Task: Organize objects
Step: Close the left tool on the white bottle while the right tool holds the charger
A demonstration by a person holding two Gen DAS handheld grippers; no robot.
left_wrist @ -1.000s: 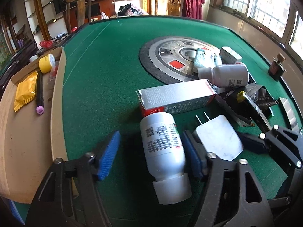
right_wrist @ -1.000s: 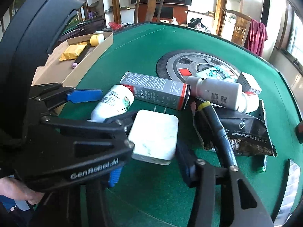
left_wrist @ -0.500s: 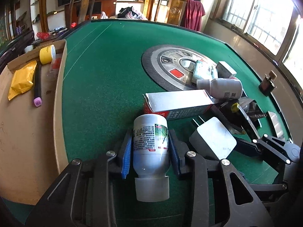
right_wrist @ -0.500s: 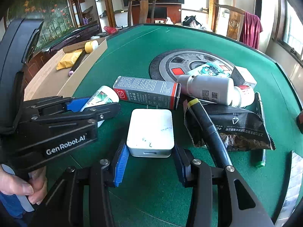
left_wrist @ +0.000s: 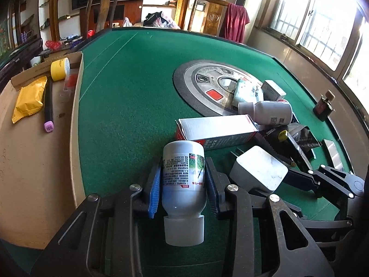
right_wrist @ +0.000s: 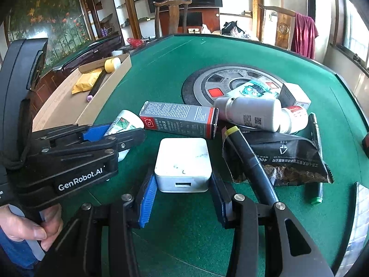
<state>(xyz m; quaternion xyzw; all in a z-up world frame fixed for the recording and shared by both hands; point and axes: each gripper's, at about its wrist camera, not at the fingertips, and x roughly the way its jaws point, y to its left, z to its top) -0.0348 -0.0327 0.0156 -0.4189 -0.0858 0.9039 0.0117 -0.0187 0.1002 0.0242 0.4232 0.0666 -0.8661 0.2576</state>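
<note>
Flanking bottle [left_wrist: 183, 180]: open felt [left_wrist: 129, 106], box wall [left_wrist: 74, 124].

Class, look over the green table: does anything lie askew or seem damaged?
Yes. The grey glue box has a torn, open end flap, seen in the left wrist view. The second white bottle lies toppled across a heap of packets, not upright.

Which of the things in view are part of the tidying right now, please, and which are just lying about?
In hand:
- white bottle in left gripper
- white charger in right gripper
- cardboard box

Lying about:
- grey carton
- black snack bag
- second white bottle
</note>
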